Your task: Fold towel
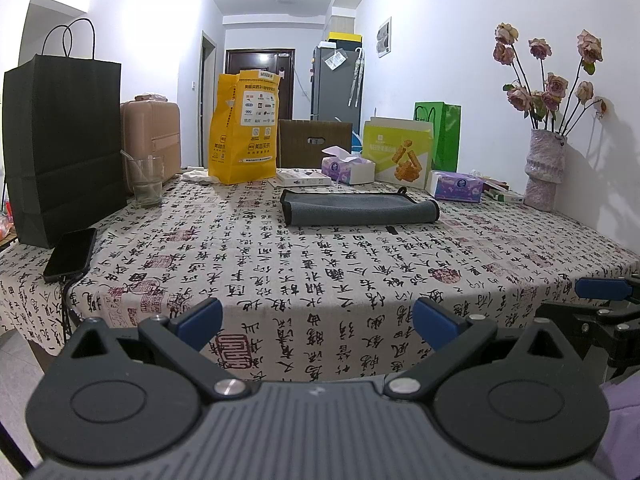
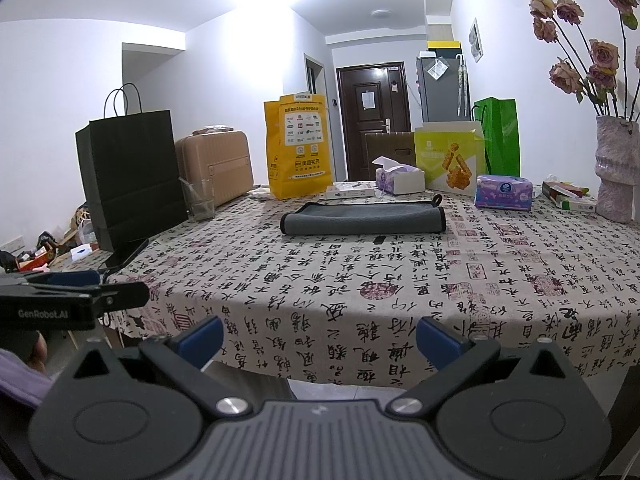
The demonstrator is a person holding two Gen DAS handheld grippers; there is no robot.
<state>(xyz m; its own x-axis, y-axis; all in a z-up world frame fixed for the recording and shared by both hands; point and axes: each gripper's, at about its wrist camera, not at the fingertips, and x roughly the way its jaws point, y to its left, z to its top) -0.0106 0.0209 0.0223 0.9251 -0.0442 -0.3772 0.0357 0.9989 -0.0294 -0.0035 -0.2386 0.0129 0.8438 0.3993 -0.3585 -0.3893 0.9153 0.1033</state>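
Both the left black plastic gripper (image 1: 318, 314) and the right black plastic gripper (image 2: 319, 334) hang wide open, holding nothing, at the near edge of the big cloth-covered table (image 1: 280, 264) with black writing. Far ahead of both lies the soft grey folded towel (image 1: 360, 209), flat. Only the left view shows the flat black phone (image 1: 71, 254) fully.

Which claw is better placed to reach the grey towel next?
Marginally the left claw: the towel lies almost straight ahead of it, while it sits slightly left of the right claw. Both are open and well short of it.
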